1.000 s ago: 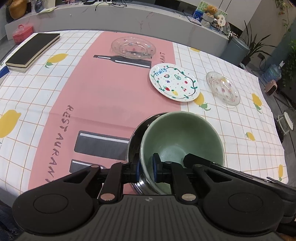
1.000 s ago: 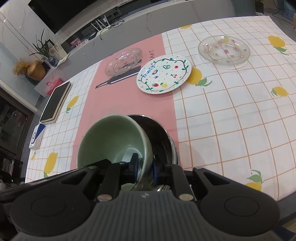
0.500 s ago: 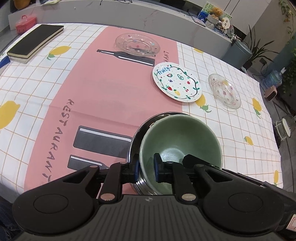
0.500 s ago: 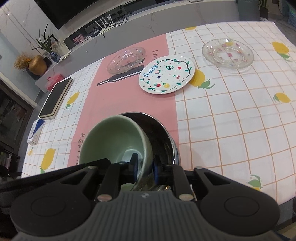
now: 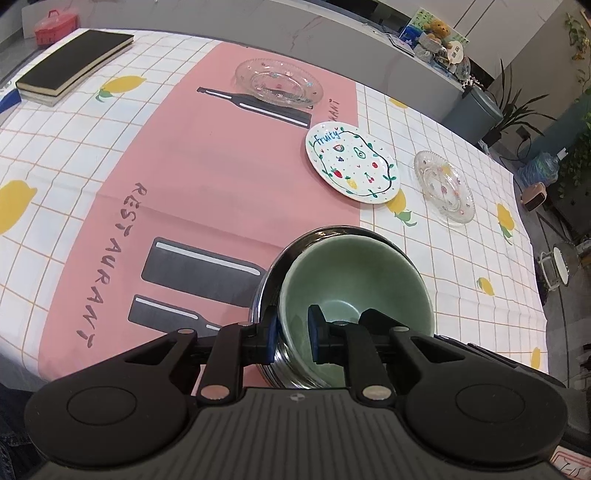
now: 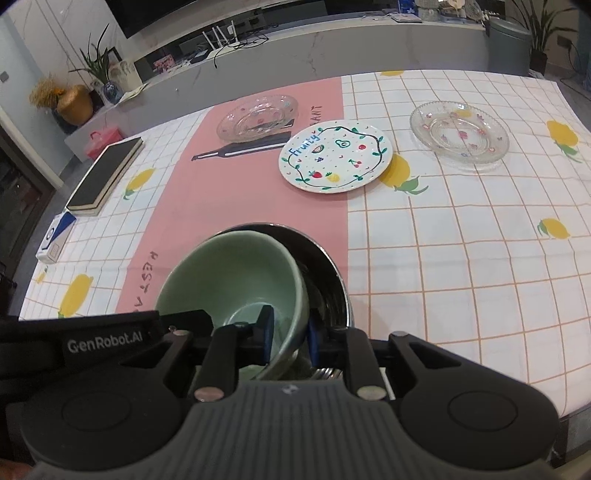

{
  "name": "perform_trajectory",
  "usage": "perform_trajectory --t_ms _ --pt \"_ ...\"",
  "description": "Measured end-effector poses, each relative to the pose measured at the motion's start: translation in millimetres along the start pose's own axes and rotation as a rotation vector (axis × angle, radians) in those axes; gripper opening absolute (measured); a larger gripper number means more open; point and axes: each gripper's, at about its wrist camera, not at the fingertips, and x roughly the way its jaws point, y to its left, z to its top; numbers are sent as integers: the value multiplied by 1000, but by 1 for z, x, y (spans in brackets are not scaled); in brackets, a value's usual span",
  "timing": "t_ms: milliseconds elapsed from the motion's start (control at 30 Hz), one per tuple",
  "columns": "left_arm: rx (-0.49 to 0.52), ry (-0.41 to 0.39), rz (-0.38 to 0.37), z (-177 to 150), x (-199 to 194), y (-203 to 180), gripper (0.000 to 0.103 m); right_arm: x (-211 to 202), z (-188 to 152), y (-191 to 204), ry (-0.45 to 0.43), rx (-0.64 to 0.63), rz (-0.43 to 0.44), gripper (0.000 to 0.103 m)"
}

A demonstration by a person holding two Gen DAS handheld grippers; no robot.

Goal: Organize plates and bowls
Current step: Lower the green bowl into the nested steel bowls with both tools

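Note:
A green bowl (image 5: 354, 280) sits tilted inside a steel bowl (image 5: 266, 295) near the table's front edge; both also show in the right wrist view, the green bowl (image 6: 236, 273) and the steel bowl (image 6: 328, 273). My left gripper (image 5: 291, 334) is shut on the green bowl's near-left rim. My right gripper (image 6: 288, 338) is shut on its near-right rim. A white "Fruity" plate (image 5: 352, 164) (image 6: 336, 155) lies in the middle. A glass plate (image 5: 279, 83) (image 6: 256, 116) lies behind it and another glass plate (image 5: 443, 186) (image 6: 460, 136) to its right.
A black book (image 5: 74, 66) (image 6: 105, 173) lies at the table's far left, with a blue-white box (image 6: 55, 234) beside it. A grey counter (image 5: 295, 33) runs behind the table. The table's right edge drops to the floor with a bin (image 5: 476, 110) and plants.
Both grippers keep their hold on the green bowl. Both cameras have risen and pulled back a little, so the plates look farther off; the bowl sits lower in the steel bowl.

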Motion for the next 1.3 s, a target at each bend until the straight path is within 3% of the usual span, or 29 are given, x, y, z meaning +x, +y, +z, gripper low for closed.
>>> perform_trajectory --t_ms 433,1200,1300 --pt "-133 8 -76 3 -5 18 20 -2 3 -8 -10 81 72 31" --pt "-96 -13 -67 3 -21 13 24 -9 2 -3 -41 51 49 31" --pt "-72 -41 -57 3 -26 9 28 -16 2 1 -86 11 24 39"
